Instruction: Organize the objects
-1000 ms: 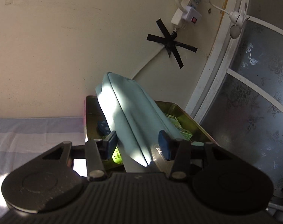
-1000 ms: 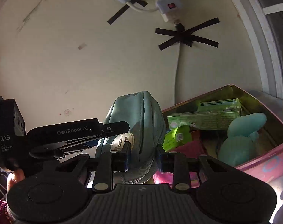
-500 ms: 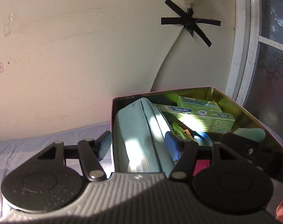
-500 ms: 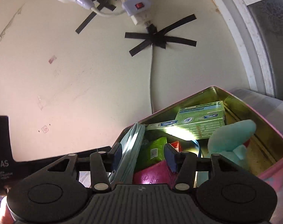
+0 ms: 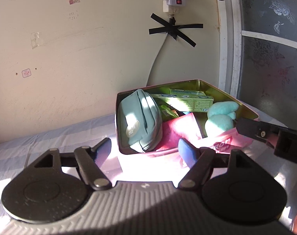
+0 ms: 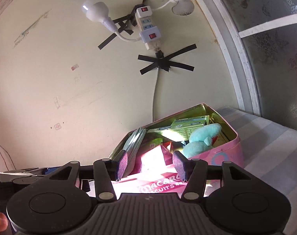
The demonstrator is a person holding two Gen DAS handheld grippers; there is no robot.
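Observation:
A pink tin box [image 5: 226, 143] stands open on the striped cloth by the wall; it also shows in the right wrist view [image 6: 222, 156]. Inside stand a light-blue zip pouch [image 5: 140, 123] at the left, green cartons [image 5: 191, 99], a magenta packet [image 5: 179, 129] and a teal plush toy [image 5: 219, 117]. My left gripper [image 5: 144, 150] is open and empty, just in front of the tin. My right gripper [image 6: 150, 164] is open and empty at the tin's near edge, with the pouch [image 6: 134, 143] and plush toy [image 6: 201, 139] beyond.
A cream wall rises right behind the tin, with a taped cable [image 5: 172, 29] and a power strip [image 6: 148, 29]. A white door frame with patterned glass [image 5: 269, 49] stands to the right. Striped cloth [image 5: 40, 137] lies to the left.
Both grippers let go of the blue pouch, which now stands in the tin's left side. Both have opened wider and pulled back from the tin.

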